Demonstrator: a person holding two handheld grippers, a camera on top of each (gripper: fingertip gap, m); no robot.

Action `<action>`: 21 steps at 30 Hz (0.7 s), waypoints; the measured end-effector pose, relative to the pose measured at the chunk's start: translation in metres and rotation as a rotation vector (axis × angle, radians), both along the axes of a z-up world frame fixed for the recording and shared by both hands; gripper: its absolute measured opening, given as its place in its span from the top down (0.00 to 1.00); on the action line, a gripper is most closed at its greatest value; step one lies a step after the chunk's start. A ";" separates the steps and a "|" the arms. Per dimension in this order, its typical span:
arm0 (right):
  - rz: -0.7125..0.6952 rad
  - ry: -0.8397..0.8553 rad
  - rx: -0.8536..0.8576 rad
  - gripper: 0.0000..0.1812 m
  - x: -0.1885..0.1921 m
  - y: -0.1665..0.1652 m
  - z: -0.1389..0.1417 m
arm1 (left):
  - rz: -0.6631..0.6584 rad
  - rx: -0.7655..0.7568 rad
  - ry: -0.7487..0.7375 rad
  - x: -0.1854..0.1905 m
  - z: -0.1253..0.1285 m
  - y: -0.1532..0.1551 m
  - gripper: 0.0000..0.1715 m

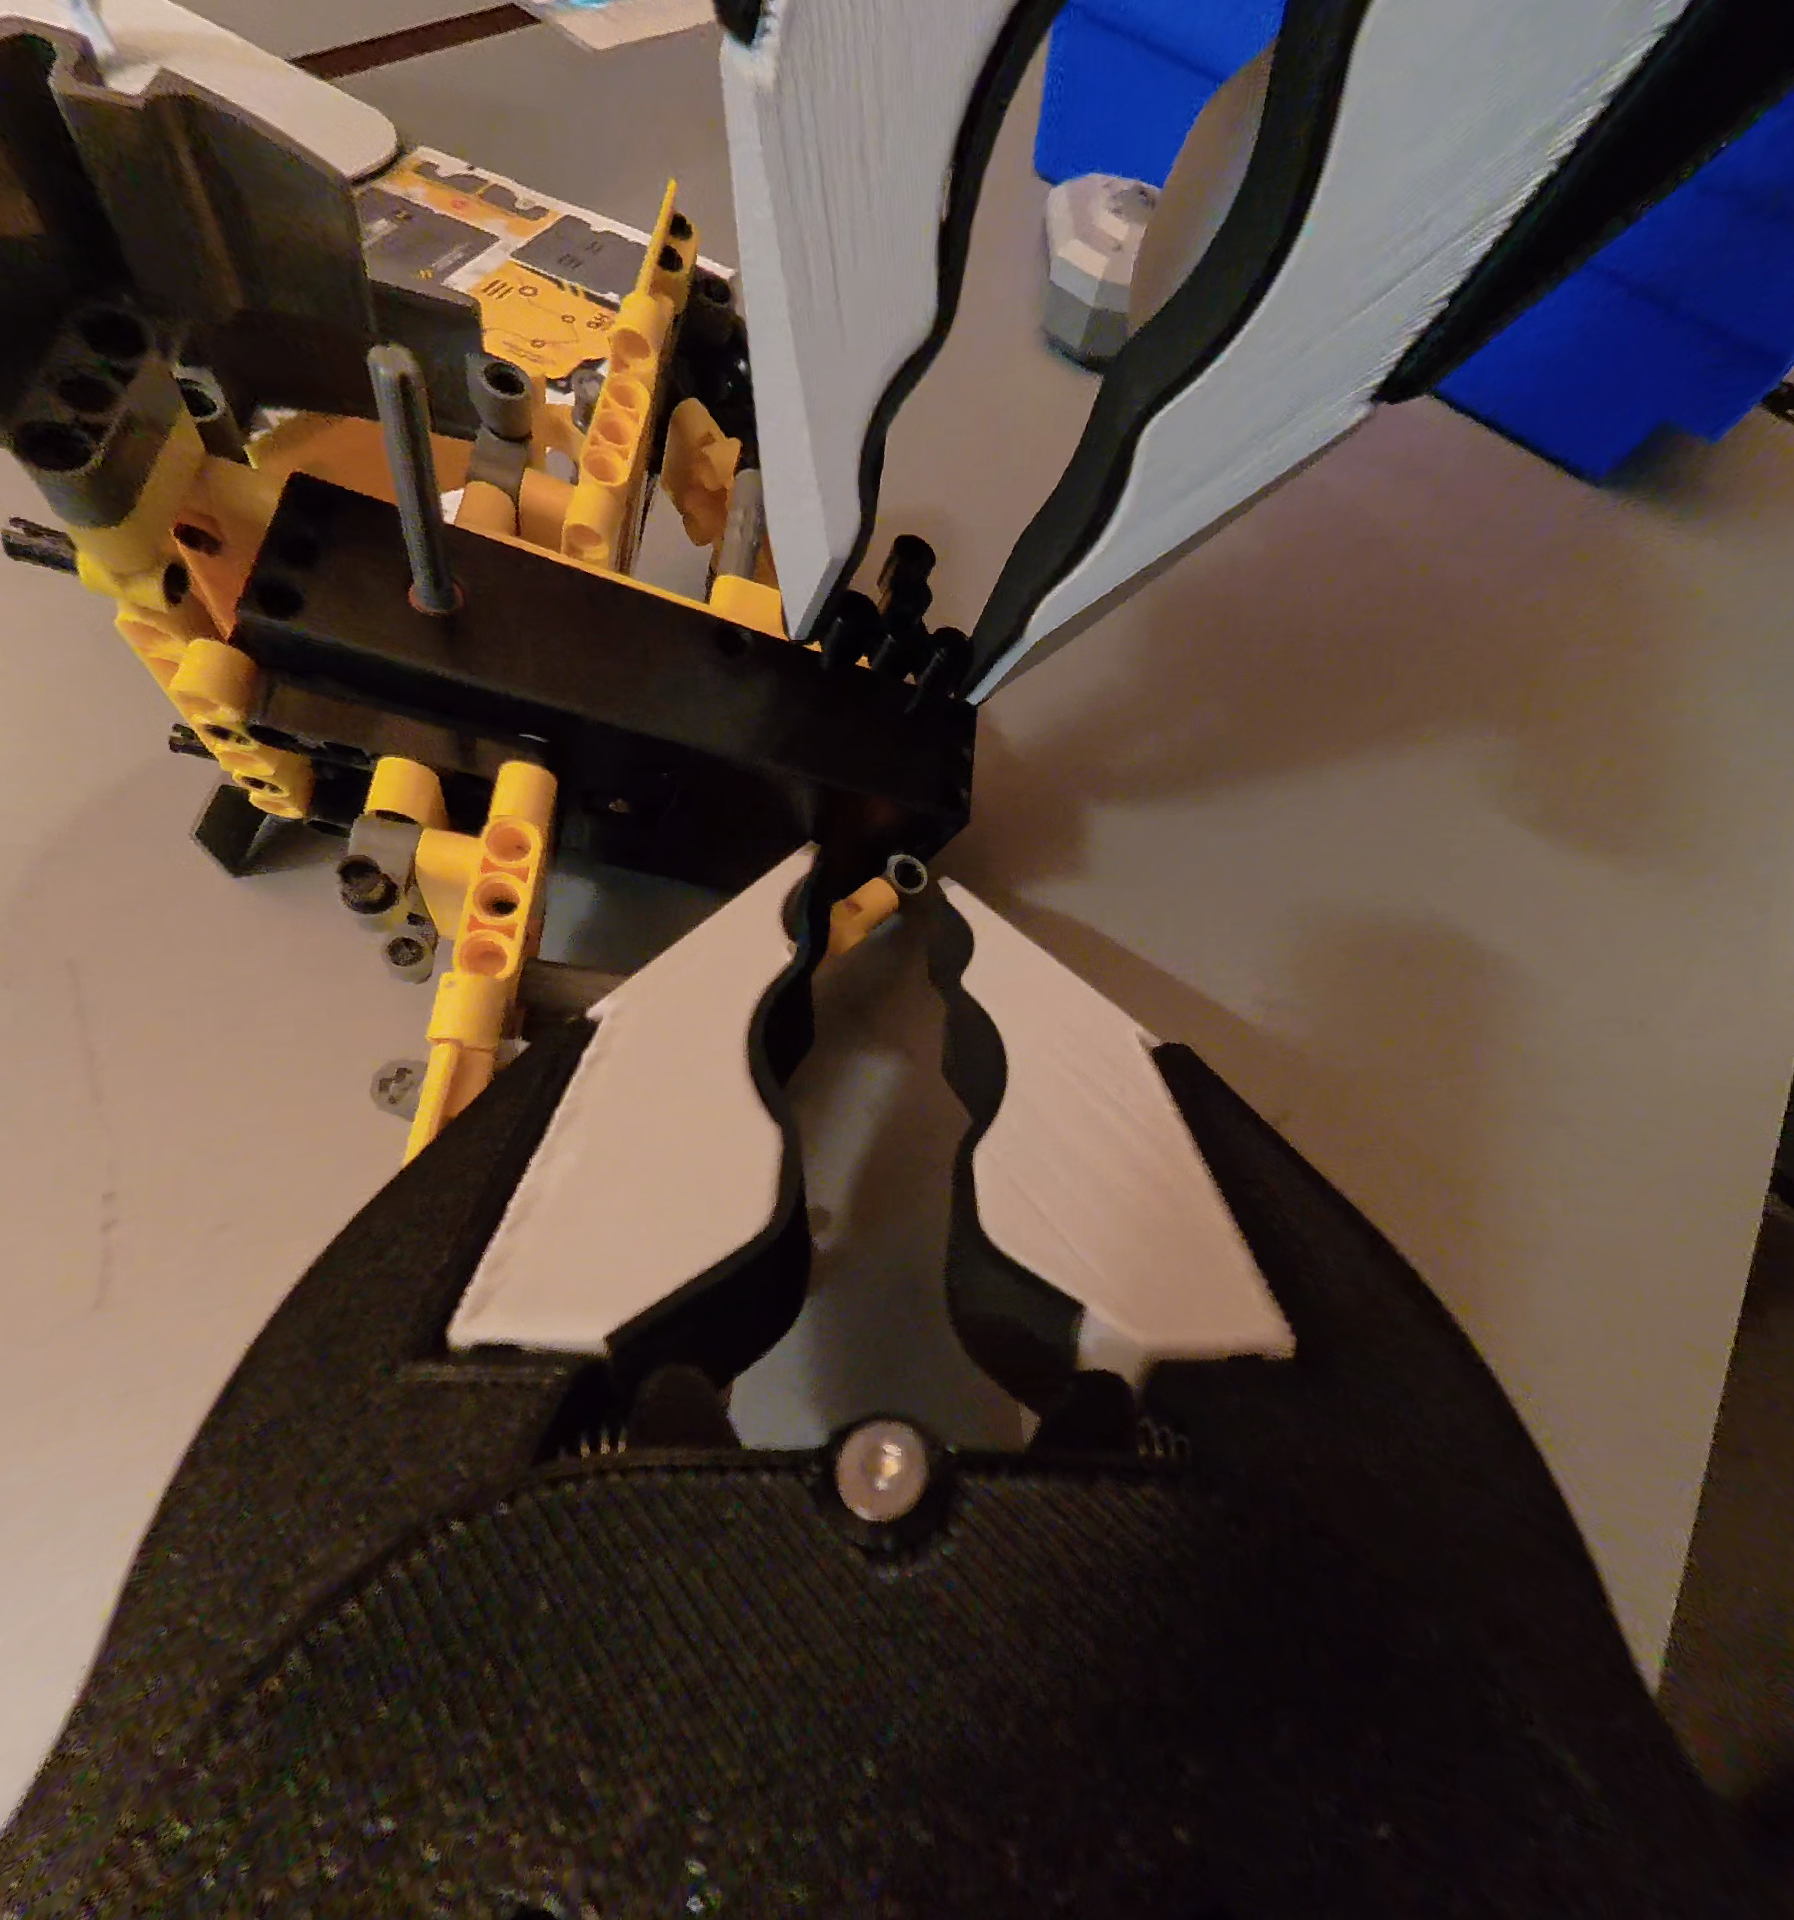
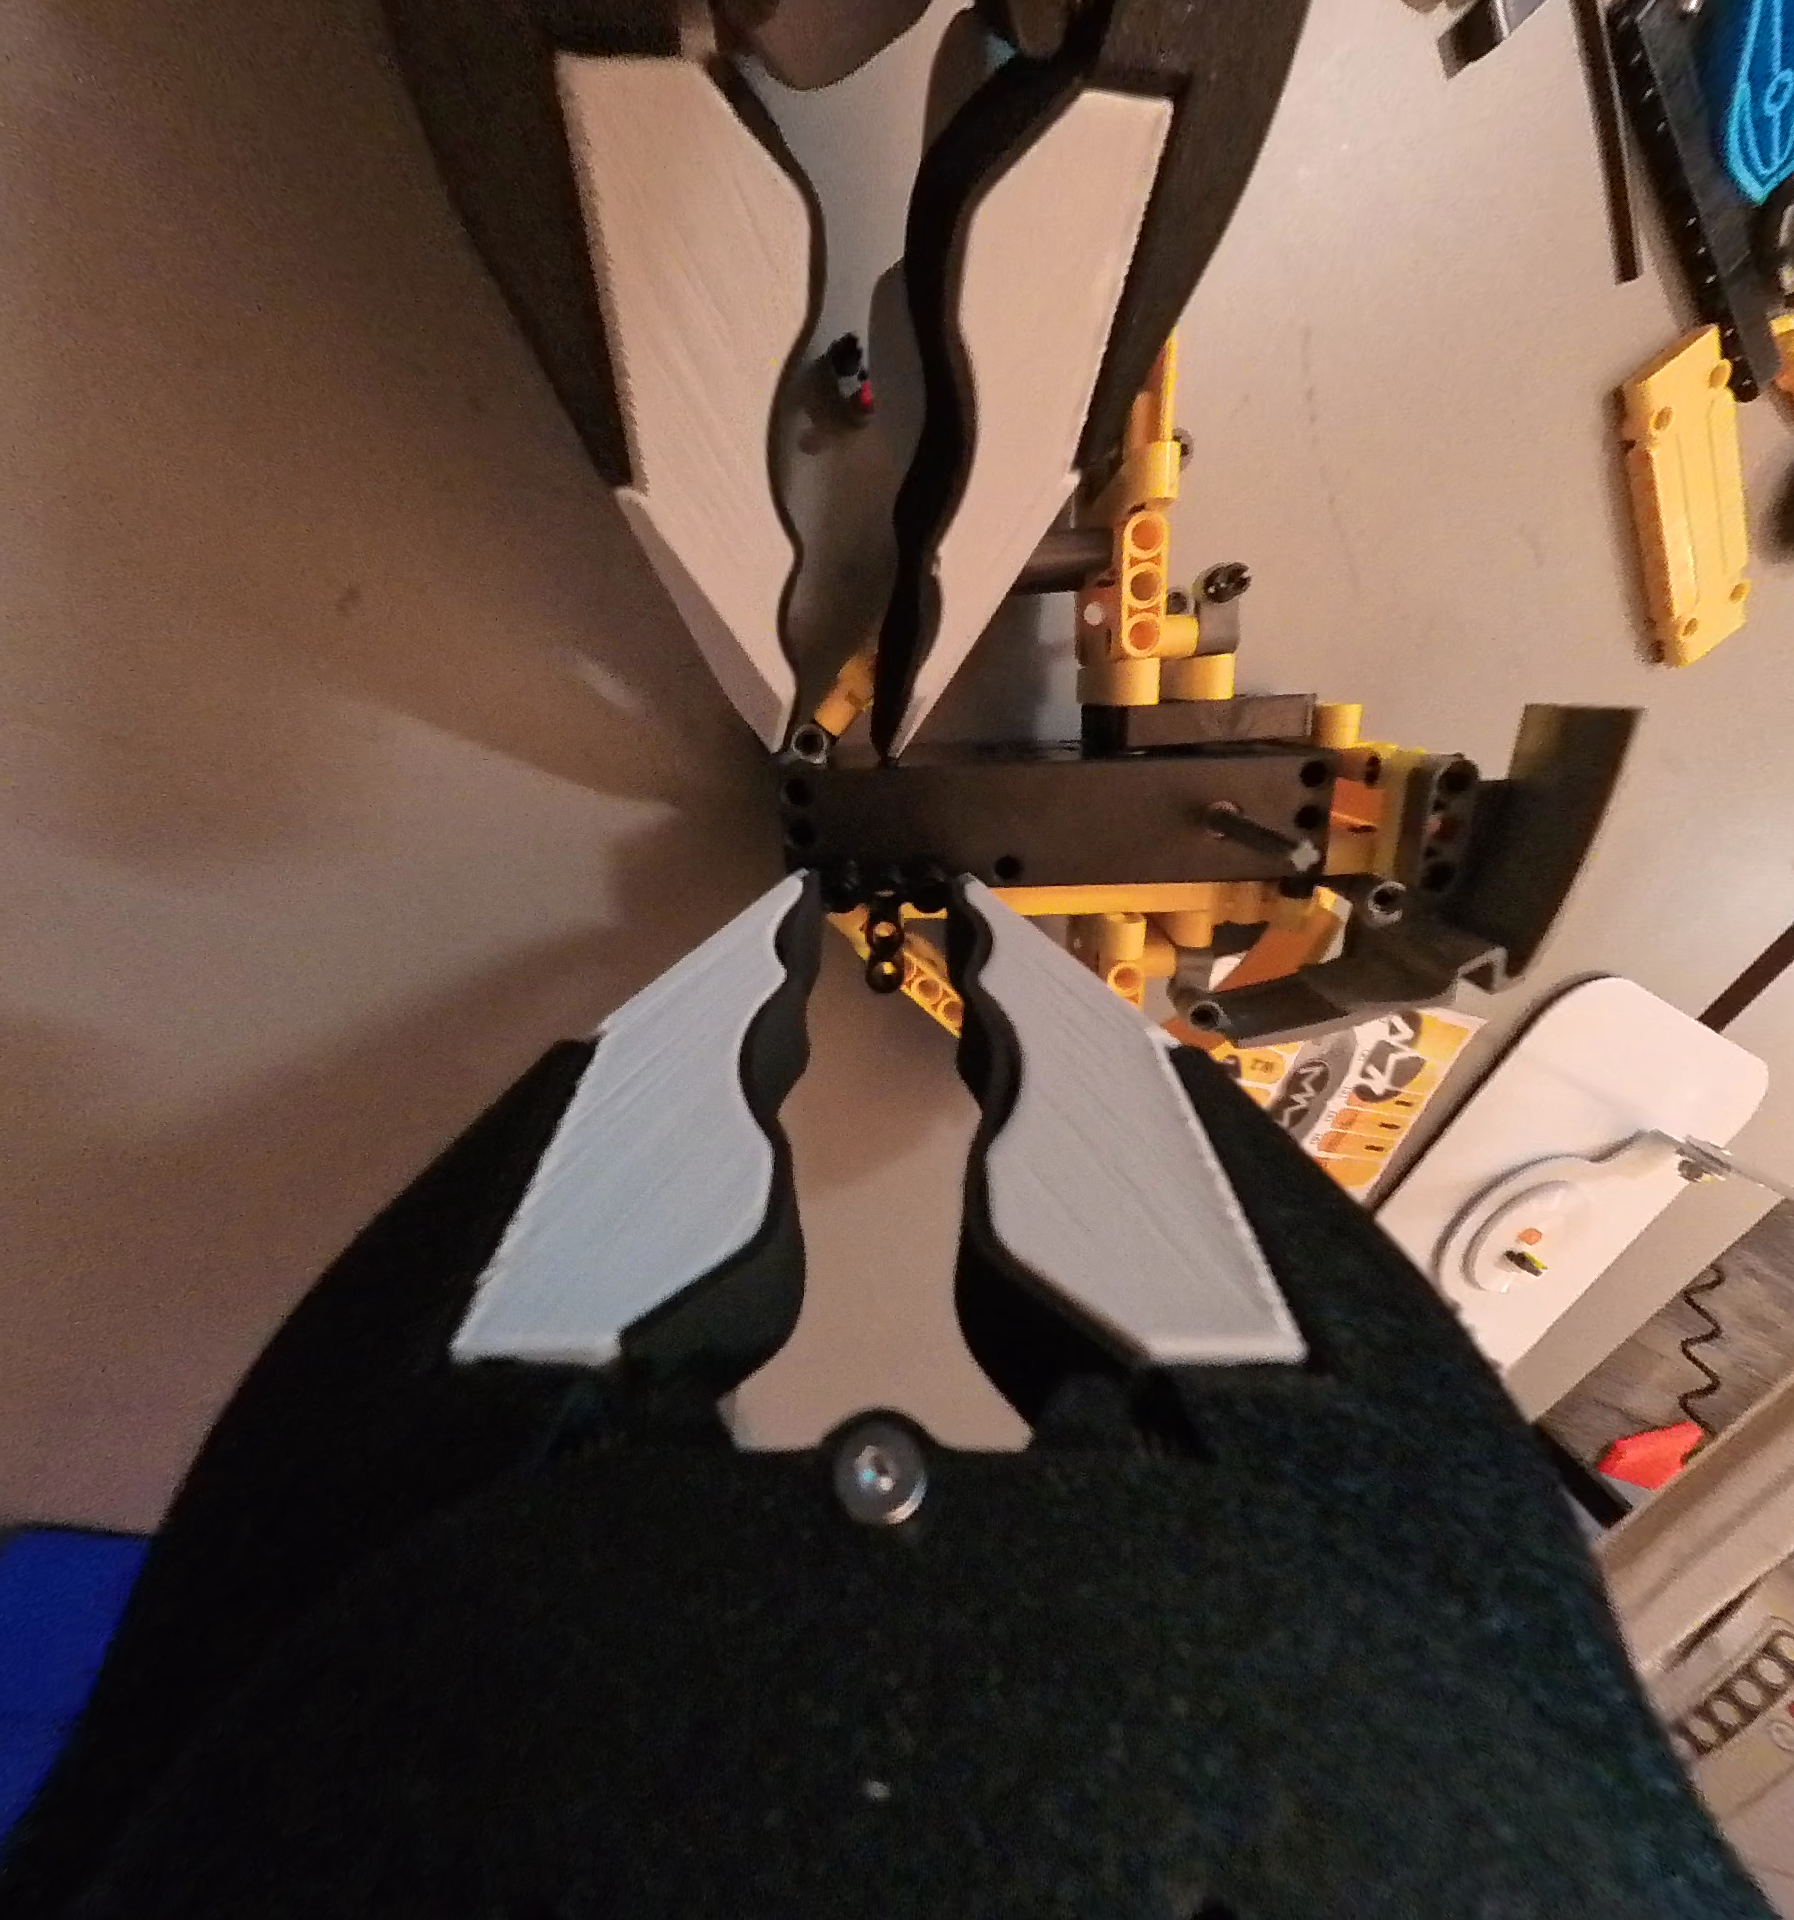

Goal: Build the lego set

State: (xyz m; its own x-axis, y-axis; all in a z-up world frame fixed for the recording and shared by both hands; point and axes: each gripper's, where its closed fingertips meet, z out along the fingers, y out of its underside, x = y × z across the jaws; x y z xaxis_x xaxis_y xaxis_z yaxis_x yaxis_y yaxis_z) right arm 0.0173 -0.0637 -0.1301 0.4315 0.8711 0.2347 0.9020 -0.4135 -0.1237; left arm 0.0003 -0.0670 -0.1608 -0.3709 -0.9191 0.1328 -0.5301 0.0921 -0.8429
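Note:
A yellow and black building-toy model stands on the grey table, with a long black beam (image 1: 602, 665) across it. My left gripper (image 1: 872, 883) is shut on a small yellow connector with a grey pin (image 1: 867, 904) under the beam's near end. My right gripper (image 1: 898, 634) comes in from above, shut on a cluster of black pins (image 1: 898, 603) on the same end of the beam. In the right wrist view my right gripper (image 2: 885, 891) holds the black pin piece (image 2: 882, 930) against the beam (image 2: 1059, 821). The left gripper (image 2: 841, 740) meets the beam from the far side.
A blue bin (image 1: 1599, 270) and a grey faceted object (image 1: 1090, 270) lie behind the model. A sticker sheet (image 2: 1340, 1081), a white tray (image 2: 1620, 1122), a yellow panel (image 2: 1682, 520) and black parts (image 2: 1703, 156) lie to the right. The table edge (image 1: 1745, 1247) runs on the right. Across from one pair of fingers to the other is roughly 4 cm. Left tips and right tips are each some 25 cm from the yellow panel (image 2: 1682, 520).

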 end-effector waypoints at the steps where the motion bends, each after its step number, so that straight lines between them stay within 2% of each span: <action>1: 0.003 -0.005 0.002 0.88 0.000 0.000 0.000 | -0.001 -0.005 0.002 0.000 0.000 0.000 0.93; 6: 0.009 -0.043 -0.013 0.88 0.004 -0.001 -0.001 | 0.002 -0.013 0.006 0.000 0.000 0.001 0.93; 9: 0.026 -0.122 -0.037 0.88 0.018 -0.004 -0.007 | 0.002 -0.006 0.003 0.000 0.000 0.002 0.94; 12: 0.008 -0.094 -0.032 0.88 0.016 -0.003 -0.007 | -0.009 -0.035 0.017 -0.001 0.000 0.002 0.94; 16: 0.020 -0.139 -0.003 0.88 0.015 -0.004 -0.005 | -0.014 -0.053 0.021 -0.002 0.000 0.002 0.94; 19: 0.013 -0.136 0.037 0.88 0.010 -0.006 -0.003 | -0.045 -0.085 -0.017 -0.006 0.008 -0.001 0.85; 21: 0.001 -0.094 0.081 0.88 0.001 -0.008 0.004 | -0.052 -0.140 -0.104 -0.010 0.024 0.000 0.84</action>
